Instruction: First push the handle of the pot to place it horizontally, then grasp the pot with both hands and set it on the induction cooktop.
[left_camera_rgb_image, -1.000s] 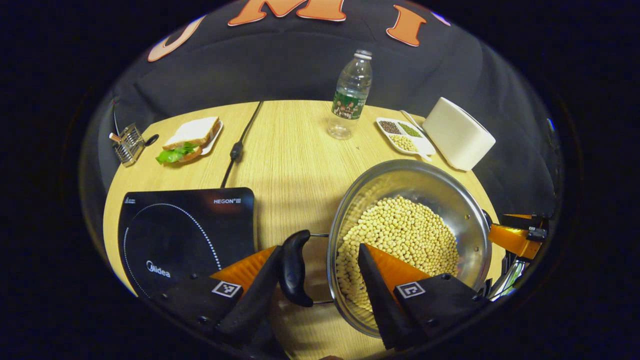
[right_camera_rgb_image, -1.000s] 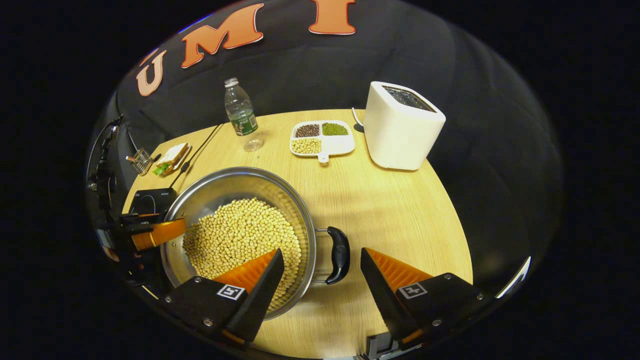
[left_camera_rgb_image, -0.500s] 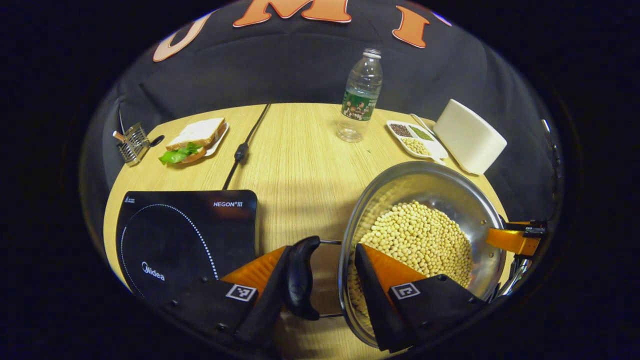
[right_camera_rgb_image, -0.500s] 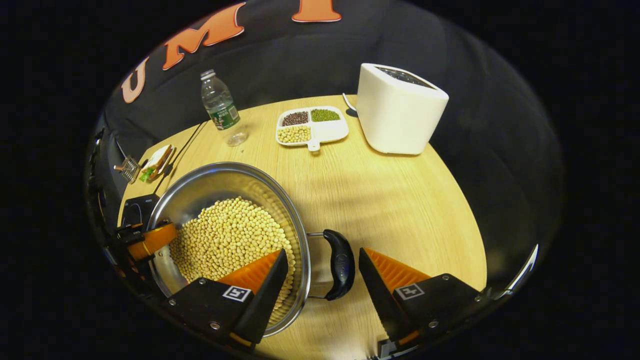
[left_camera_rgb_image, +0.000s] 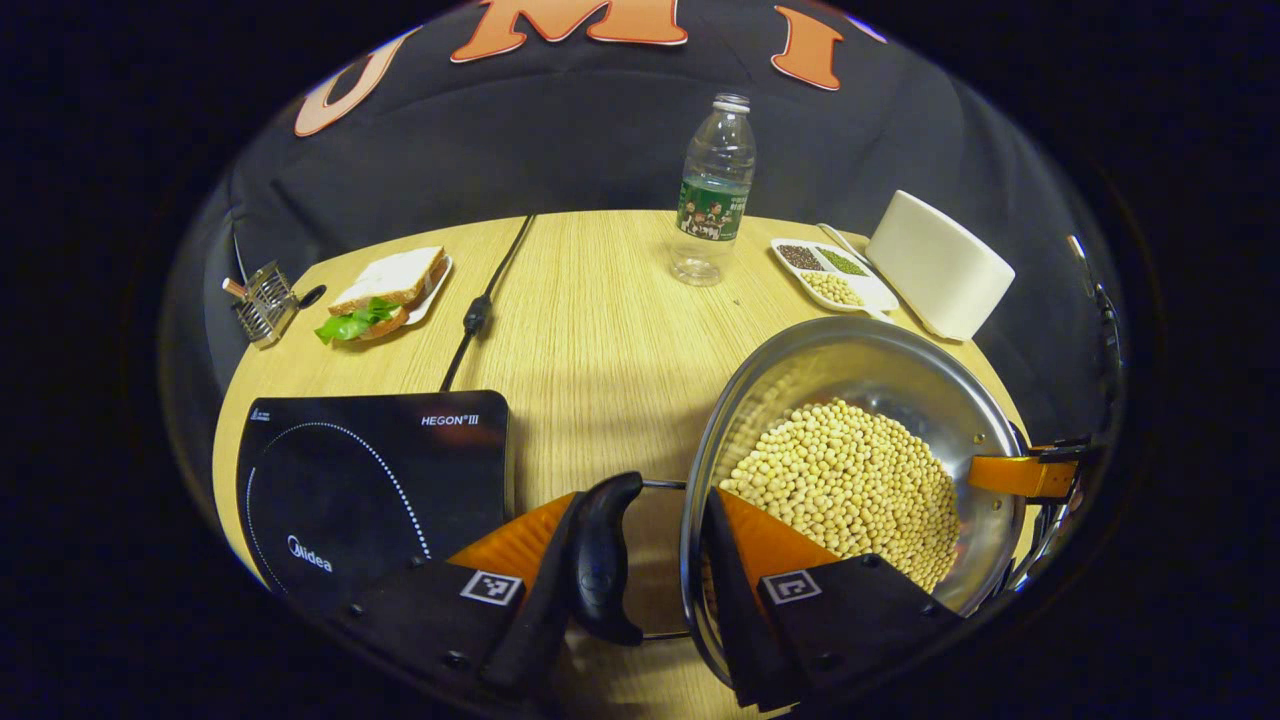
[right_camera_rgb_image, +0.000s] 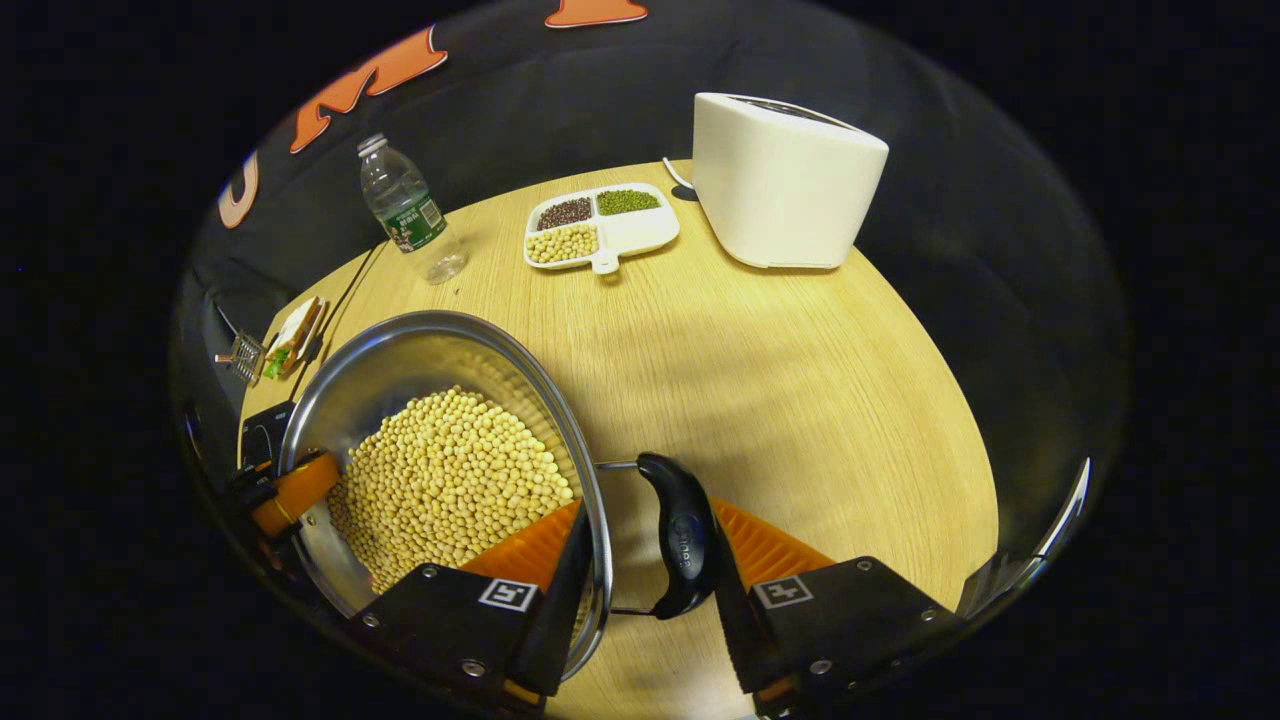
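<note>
I have my left tool (left_camera_rgb_image: 640, 560) and right tool (right_camera_rgb_image: 645, 560) each clamped across a handle and the rim of the pot (left_camera_rgb_image: 850, 400), which sits beside the cooktop (left_camera_rgb_image: 370, 480) on the counter (left_camera_rgb_image: 590, 330).

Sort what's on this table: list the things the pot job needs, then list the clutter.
Job:
- pot filled with beans
- pot handles
- induction cooktop
- left gripper, right gripper

Clutter:
- water bottle
- sandwich on its plate
- divided dish of beans
- white appliance
- small wire rack
- power cord
</note>
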